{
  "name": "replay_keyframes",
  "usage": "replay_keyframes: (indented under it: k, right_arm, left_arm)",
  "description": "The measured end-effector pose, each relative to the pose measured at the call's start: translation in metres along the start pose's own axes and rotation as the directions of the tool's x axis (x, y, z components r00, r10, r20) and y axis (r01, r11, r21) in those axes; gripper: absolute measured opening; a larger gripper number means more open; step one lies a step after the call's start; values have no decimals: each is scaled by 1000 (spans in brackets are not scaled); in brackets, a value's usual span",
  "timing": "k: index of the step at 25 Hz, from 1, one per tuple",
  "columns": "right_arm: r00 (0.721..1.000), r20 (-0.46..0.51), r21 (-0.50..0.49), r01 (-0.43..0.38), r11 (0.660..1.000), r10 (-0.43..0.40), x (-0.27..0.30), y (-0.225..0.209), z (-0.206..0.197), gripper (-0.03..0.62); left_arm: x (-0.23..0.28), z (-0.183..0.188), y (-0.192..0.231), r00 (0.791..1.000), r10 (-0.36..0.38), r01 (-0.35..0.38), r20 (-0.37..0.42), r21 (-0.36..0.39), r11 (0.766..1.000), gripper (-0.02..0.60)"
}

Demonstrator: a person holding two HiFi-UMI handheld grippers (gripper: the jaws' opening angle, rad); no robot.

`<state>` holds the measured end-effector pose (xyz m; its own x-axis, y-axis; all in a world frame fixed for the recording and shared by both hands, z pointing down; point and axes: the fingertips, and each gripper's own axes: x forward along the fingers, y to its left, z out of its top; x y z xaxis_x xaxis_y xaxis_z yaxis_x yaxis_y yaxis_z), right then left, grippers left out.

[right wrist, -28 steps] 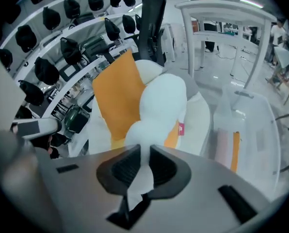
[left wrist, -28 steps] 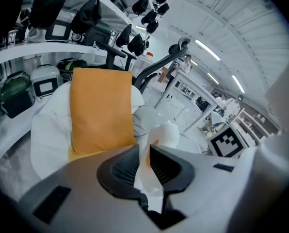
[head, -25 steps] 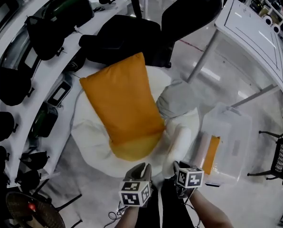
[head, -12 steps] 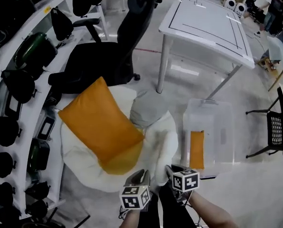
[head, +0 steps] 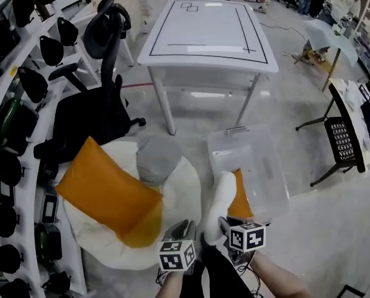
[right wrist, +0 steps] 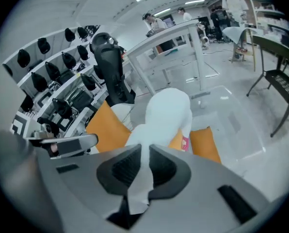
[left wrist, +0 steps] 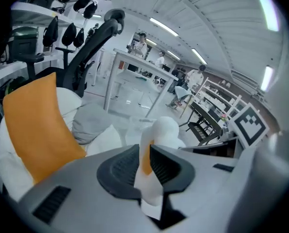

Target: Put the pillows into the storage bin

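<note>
The left tool point(left wrist: 144, 161) is closed on a thin fold of the white pillow point(left wrist: 161, 132). Its two dark ribbed pads press the smooth cloth from both sides, and a narrow strip of orange shows in the fold between them. The right tool point(right wrist: 145, 166) is also closed on this pillow, and its pads pinch a flat white edge. Past the jaws the pillow swells into a soft, rounded, plump shape.

In the head view both tools sit at the lower centre of the frame, each with its cube of black and white square markers. The white pillow point(head: 221, 198) stands up from them as a long, soft roll. It leans over the near edge of the storage bin point(head: 259, 157), a rectangular box of clear, glossy plastic on the shiny pale floor. Inside the bin, just behind the white pillow, lies a small orange pillow point(head: 241, 197). I cannot tell if the two touch.

At the lower left a large orange pillow point(head: 104, 191), rectangular and matte, lies tilted on a big round white cushion point(head: 104, 247). A grey pillow point(head: 159, 159), rounded and wrinkled, rests at the upper edge of this cushion.
</note>
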<state>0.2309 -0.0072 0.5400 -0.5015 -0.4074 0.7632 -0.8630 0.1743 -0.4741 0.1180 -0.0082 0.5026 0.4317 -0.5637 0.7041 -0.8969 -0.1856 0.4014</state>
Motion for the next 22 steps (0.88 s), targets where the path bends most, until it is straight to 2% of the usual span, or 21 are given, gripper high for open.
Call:
replay_keyframes:
  k: [5,11,18,22]
  right_arm:
    - [997,46,108,63,992,-69,-37,-57,8,43]
    - [980,79,200,166,966,-185,-76,-117,16,43]
    - [947,84,237,282,930,-309,-97,-175,26,43]
    - [917,75,242,363,900,-391,-106,-208,35,55]
  left_arm:
    - [28,8,-52,998,-61,63,-34,67,996,68]
    - [50,17,-104,989,-132,140,-74,130,982,68]
    - [68,22,-131,980,-164,182,-114,172,968,68]
    - [76,27,-139,977,-174,196,-126,187,963,68]
